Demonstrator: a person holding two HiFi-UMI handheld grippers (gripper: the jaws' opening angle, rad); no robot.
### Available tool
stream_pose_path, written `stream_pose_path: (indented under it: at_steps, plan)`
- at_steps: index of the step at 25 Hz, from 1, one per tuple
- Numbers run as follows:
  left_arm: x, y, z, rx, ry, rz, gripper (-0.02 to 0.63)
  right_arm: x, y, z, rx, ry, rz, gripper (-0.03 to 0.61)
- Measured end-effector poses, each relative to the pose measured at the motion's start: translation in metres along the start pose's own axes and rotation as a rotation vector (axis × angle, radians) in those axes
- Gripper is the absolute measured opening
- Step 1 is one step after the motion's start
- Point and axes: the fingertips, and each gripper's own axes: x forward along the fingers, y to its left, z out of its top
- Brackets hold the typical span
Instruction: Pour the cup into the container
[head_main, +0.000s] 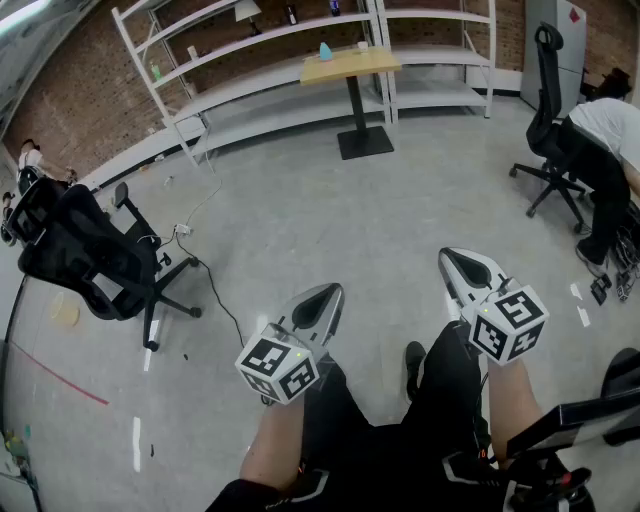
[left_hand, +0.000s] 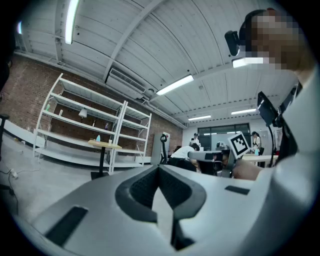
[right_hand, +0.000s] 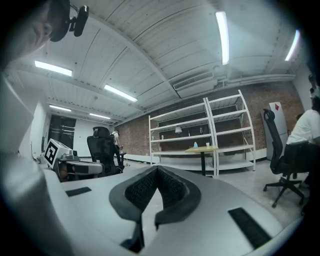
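A: Where is the small white cup (head_main: 362, 45)?
B: Far off on the yellow-topped pedestal table (head_main: 350, 68), near a light-blue object (head_main: 325, 50).
A: And the grippers?
B: The left hand-held gripper (head_main: 322, 300) and the right hand-held gripper (head_main: 462, 268) hover above the person's knees, jaws together, empty.

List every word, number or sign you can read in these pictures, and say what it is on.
No words or numbers are readable.
Left marker cube: black-and-white square patterns, no letters.
Right marker cube: the same.
Grey cabinet: red diamond label, print too small to read.
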Motion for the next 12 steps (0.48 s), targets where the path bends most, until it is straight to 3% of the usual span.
stream_pose_path:
  at_steps: [12]
  plan:
    - [0.0017,0.0034,0.0003,0.007,0.000,-0.002,-0.008,0.0008,0.0033,0.0072,-0.022,-0.010,0.002,0.000]
